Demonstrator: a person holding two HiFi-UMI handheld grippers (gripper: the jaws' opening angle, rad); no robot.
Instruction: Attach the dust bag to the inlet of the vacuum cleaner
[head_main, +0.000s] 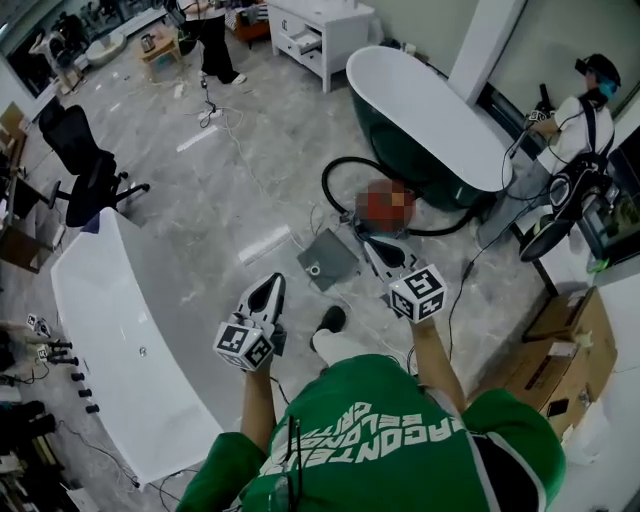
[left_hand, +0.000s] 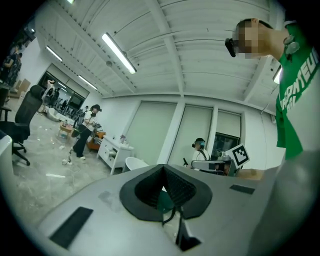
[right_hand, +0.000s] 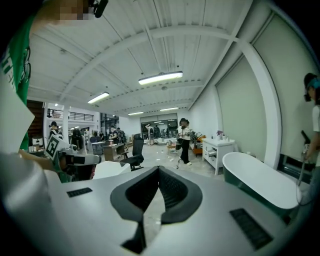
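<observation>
On the floor in the head view lies the dust bag, a flat grey square with a round hole. Just beyond it sits the vacuum cleaner, a red body under a blurred patch, with a black hose looping round it. My right gripper is held out above the floor with its tips near the bag's right edge; its jaws are shut and hold nothing. My left gripper hangs short of the bag to its left, also shut and holding nothing. Neither gripper view shows the bag or vacuum.
A dark green bathtub stands behind the vacuum. A long white curved table is at my left, an office chair beyond it. Cardboard boxes sit at right. A person in white stands at the far right. Cables trail over the floor.
</observation>
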